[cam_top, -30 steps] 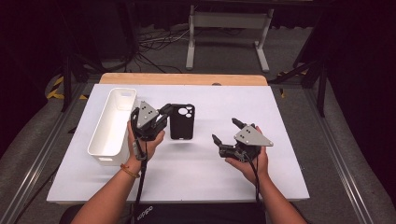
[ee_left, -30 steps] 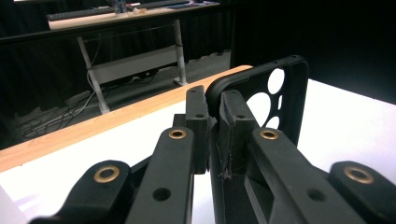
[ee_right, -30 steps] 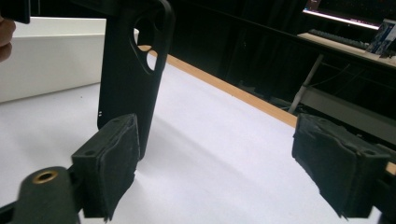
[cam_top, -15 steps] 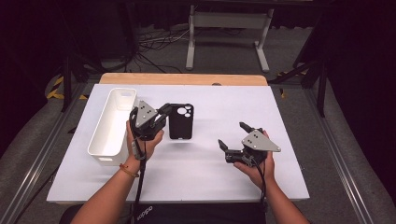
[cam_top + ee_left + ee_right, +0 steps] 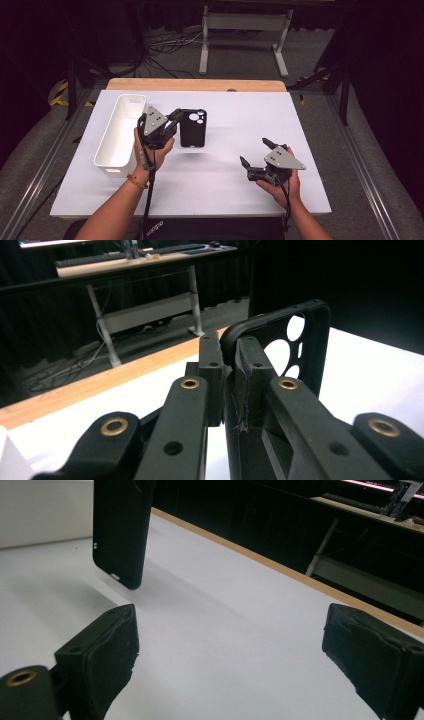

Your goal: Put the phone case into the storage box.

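Above table (image 5: 225, 170), phone case (image 5: 193, 131) pinched (left hand-held gripper (image 5: 172, 120))

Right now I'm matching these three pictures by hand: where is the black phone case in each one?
High view: phone case at centre left, right of the white bin.
Left gripper view: upper right, its edge pinched in the left gripper.
Right gripper view: top left, raised above the table.
Shared landmark: the table's wooden far edge.

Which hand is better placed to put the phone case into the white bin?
Left: its gripper is shut on the phone case, beside the white bin. The right gripper is open and farther off.
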Demonstrator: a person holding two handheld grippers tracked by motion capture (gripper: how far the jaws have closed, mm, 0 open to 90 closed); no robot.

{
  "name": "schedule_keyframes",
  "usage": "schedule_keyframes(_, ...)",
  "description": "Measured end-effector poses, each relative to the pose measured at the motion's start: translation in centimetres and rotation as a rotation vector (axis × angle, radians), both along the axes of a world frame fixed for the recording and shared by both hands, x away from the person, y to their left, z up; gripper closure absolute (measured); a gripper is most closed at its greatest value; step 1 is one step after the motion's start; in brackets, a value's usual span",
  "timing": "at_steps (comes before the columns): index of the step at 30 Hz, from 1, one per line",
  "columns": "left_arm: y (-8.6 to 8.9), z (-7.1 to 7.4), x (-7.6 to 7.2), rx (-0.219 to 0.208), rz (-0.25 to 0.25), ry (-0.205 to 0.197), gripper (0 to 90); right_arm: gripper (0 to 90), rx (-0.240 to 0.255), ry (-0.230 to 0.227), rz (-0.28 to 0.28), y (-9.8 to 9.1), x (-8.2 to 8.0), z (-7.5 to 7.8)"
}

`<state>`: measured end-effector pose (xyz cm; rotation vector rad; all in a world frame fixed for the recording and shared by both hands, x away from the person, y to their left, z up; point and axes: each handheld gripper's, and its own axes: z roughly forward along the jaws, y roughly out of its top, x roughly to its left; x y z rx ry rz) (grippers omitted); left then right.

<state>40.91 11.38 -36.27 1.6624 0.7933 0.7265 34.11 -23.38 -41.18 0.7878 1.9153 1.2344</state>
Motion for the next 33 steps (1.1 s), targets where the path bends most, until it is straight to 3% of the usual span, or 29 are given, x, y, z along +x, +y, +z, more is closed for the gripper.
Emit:
schedule_keyframes(12,1.0,1.0,0.0,-0.016,0.004,-0.027,83.7,8.7,-0.023,-0.016,-0.006,-0.6,-0.5,-0.7)
schedule_keyframes(19,2.6,2.5,0.2,-0.053,-0.001,-0.025,83.7,8.8,-0.043,-0.015,0.005,-0.3,-0.6,-1.2)
schedule_keyframes(33,4.3,4.4,0.7,-0.031,0.009,-0.042,83.8,8.7,-0.044,-0.008,0.019,-0.3,-0.7,-1.5)
